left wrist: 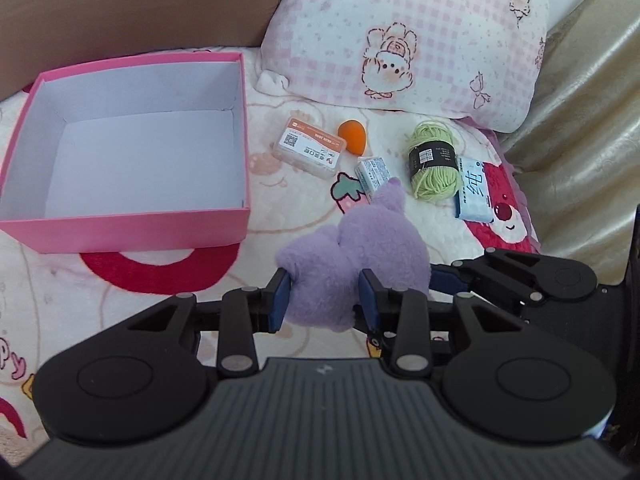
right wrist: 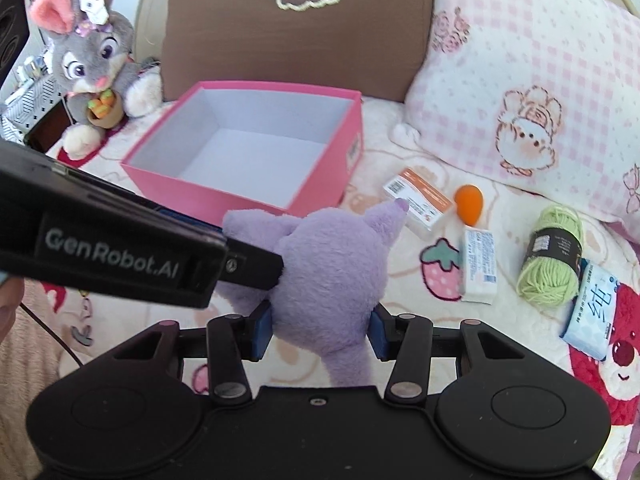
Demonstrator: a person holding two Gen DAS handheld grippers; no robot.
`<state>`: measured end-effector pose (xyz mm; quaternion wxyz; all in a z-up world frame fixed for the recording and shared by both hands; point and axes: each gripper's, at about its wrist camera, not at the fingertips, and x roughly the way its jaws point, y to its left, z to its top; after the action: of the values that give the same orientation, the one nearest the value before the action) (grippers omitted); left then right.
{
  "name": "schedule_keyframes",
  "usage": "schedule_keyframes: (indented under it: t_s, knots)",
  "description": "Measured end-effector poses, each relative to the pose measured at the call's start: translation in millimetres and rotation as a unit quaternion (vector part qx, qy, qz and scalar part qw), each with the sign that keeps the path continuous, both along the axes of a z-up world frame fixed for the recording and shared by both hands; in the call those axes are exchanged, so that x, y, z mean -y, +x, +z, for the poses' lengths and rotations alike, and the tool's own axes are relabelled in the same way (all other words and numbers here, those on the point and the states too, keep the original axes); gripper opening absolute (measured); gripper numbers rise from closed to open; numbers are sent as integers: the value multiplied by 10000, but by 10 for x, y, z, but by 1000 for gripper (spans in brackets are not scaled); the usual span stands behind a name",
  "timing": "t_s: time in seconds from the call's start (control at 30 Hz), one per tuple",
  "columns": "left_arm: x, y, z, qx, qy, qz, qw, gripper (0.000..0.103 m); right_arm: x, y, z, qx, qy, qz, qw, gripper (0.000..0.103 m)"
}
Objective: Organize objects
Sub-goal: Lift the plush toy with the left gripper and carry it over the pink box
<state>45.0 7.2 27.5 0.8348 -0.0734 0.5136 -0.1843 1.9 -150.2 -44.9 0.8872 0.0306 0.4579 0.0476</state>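
On the bed: purple plush (left wrist: 356, 248) held in both our claws.
We list it clamped by the left claw (left wrist: 324, 300) and the right claw (right wrist: 320, 330), each closed on its fur, just beside the empty pink box (right wrist: 320, 184). Behind lie a card box (left wrist: 310, 152), orange sponge (left wrist: 352, 136), small carton (left wrist: 372, 174), green yarn (left wrist: 434, 164) and tissue pack (left wrist: 474, 190).

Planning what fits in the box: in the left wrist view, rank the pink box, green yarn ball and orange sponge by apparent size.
1. pink box
2. green yarn ball
3. orange sponge
All lie at similar depth, so the order looks reliable.
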Motion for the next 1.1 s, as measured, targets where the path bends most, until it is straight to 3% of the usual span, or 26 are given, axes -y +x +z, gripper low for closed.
schedule_keyframes:
  t_s: [0.47, 1.1]
  knots:
    - [-625, -146, 422, 473, 1, 230, 9986, 36, -514, 166, 374, 330, 90, 199, 9992, 53]
    - [-1254, 445, 524, 518, 135, 634, 9966, 36, -892, 928, 438, 273, 311, 232, 9989, 53]
